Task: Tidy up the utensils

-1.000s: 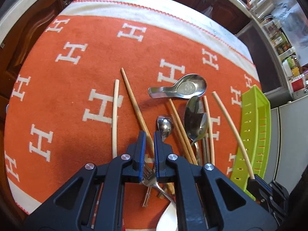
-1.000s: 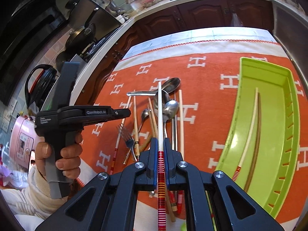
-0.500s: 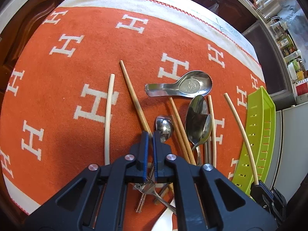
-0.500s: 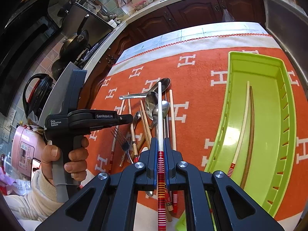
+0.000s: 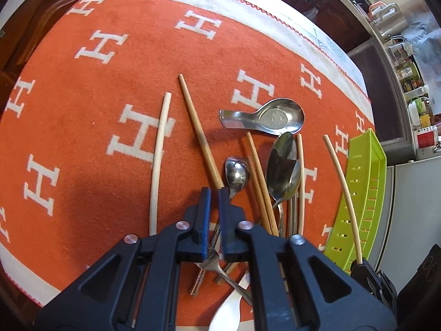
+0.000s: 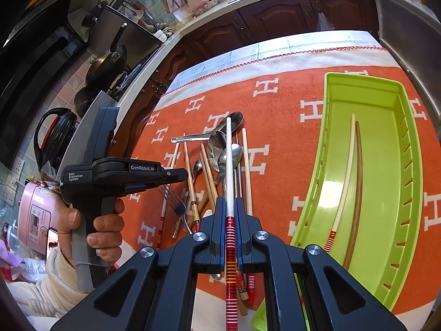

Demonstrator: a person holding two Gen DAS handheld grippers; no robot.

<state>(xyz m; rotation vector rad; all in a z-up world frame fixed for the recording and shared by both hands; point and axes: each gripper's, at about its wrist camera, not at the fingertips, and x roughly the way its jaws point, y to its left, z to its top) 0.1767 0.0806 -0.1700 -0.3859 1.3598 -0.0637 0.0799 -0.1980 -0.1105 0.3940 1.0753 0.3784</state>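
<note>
My right gripper (image 6: 226,204) is shut on a white chopstick with a red-striped end (image 6: 228,151), held above the utensil pile and pointing away from me. It also shows at the lower right of the left wrist view, the chopstick (image 5: 341,187) rising from it. My left gripper (image 5: 214,193) hovers over the pile, by the small spoon (image 5: 237,169) and above the fork (image 5: 212,259). Its jaws are opening, a narrow gap apart, with nothing gripped. The green tray (image 6: 386,165) on the right holds a white chopstick (image 6: 347,176) and a brown one (image 6: 358,182).
On the orange cloth lie a flat soup spoon (image 5: 273,115), a large spoon (image 5: 282,162), a brown chopstick (image 5: 198,129), a pale chopstick (image 5: 160,149) and several more. A hand (image 6: 102,229) holds the left gripper. Kitchen counters and a pink cooker (image 6: 35,215) surround the table.
The left gripper's jaws closed together, then parted a little. The left gripper edged slightly forward over the pile. The right gripper kept its hold on the striped chopstick and hardly moved.
</note>
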